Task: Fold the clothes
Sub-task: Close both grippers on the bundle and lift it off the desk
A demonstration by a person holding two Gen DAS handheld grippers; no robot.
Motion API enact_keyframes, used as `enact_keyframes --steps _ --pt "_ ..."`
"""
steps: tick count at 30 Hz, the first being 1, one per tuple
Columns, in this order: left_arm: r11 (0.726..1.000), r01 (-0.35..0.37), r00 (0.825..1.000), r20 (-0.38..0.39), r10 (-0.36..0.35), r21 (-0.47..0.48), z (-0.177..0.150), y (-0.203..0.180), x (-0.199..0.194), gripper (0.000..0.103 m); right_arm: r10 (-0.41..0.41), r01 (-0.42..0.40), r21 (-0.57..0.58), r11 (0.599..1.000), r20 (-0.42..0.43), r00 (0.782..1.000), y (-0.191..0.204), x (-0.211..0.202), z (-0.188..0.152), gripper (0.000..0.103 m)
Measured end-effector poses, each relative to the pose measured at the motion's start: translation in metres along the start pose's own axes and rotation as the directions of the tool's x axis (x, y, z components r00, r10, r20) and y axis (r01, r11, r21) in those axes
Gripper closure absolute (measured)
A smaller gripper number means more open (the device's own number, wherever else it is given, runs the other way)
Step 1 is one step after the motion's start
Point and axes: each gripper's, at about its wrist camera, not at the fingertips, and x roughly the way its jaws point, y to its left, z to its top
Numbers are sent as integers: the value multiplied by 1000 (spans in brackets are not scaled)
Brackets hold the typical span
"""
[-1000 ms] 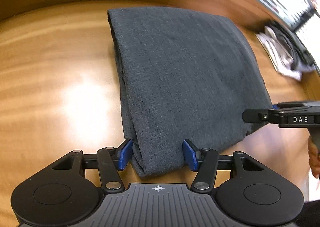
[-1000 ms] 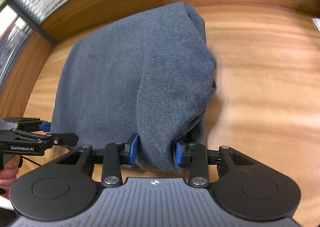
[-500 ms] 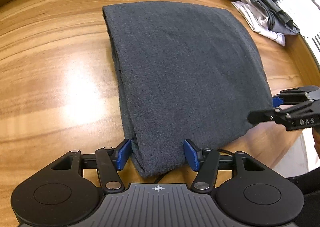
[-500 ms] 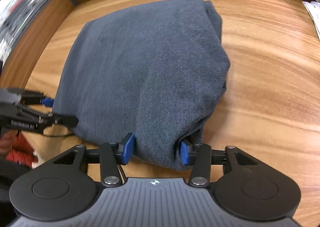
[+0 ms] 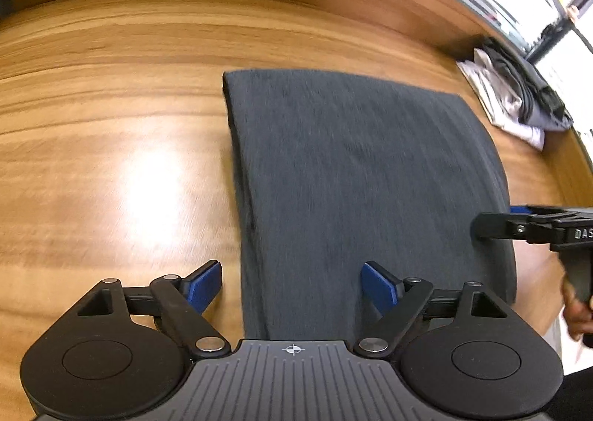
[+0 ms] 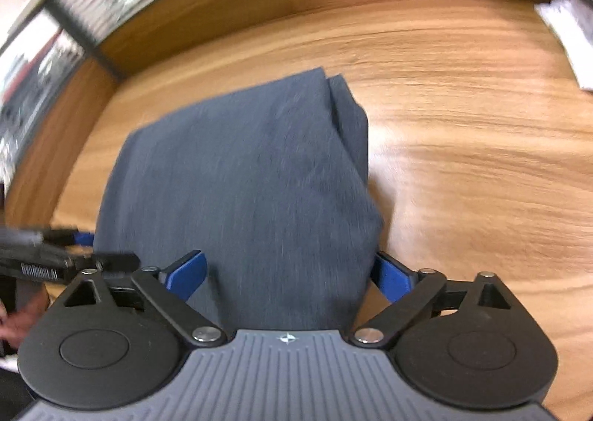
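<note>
A dark grey folded garment (image 5: 355, 168) lies flat on the wooden table (image 5: 111, 124); the right wrist view shows the same garment (image 6: 241, 180) from its other near corner. My left gripper (image 5: 292, 285) is at its near left corner, jaws opening, blue pads clear of the cloth, which still lies between them. My right gripper (image 6: 289, 274) is at the near right corner, jaws also opening wide with the cloth edge between them and no pad pressing. Each gripper shows at the edge of the other's view: right gripper (image 5: 533, 226), left gripper (image 6: 63, 261).
A pile of folded clothes (image 5: 519, 102), white and dark, sits at the table's far right against a wooden ledge; the same clothes pile (image 6: 570, 9) appears at the upper right in the right wrist view. A hand (image 5: 578, 306) holds the right gripper's handle. Windows run behind the table.
Both grippers have let go of the garment and spread their jaws. The garment now lies flat, and both views have pulled back toward the near edge.
</note>
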Motion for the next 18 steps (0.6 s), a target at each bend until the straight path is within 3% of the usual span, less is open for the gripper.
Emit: enact_keyframes --steps 5,13,15,16,18 --pt "999 39 999 4 -39 -1 13 1 12 17 40 -40 20 999 28 999 -4 28 7 3" --pt "997 71 997 22 -72 36 16 -10 27 11 76 -73 -69 995 35 997 6 51 16 2" --pt "997 65 998 22 -66 49 16 -15 29 14 78 -75 -85 994 38 996 10 52 16 7" --pt "998 48 998 27 -50 47 16 -17 28 22 77 -73 -84 994 45 996 11 52 16 9" --pt "999 27 999 36 -28 24 18 -19 25 38 83 -79 -66 995 55 995 11 50 17 27"
